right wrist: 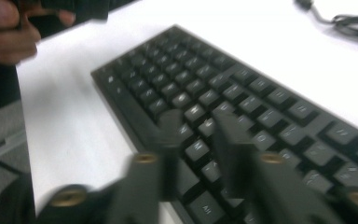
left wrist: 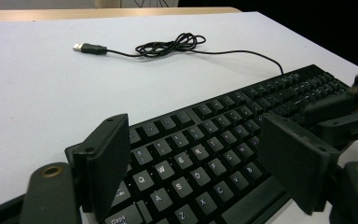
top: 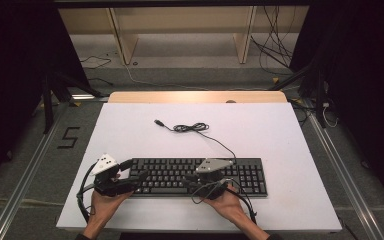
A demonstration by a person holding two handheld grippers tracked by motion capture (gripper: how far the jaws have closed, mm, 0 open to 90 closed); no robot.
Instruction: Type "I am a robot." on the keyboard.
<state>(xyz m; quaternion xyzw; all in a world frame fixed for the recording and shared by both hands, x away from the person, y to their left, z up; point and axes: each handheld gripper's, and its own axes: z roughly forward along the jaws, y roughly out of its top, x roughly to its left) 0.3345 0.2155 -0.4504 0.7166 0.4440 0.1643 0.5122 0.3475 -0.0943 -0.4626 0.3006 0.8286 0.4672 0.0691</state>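
Left hand-held gripper (left wrist: 193, 163) open wide over left keys of keyboard (top: 197, 176), near front of table (top: 280, 130). Right hand-held gripper (right wrist: 196, 126) parted slightly, nothing between. Advice: lower slowly, touch one key only.

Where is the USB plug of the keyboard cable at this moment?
In the high view the USB plug lies loose on the white table, beyond the keyboard and left of the coiled cable.

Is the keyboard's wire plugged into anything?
No, it's unplugged. The plug lies bare on the white table, and the wire sits bunched in a small coil behind the keyboard.
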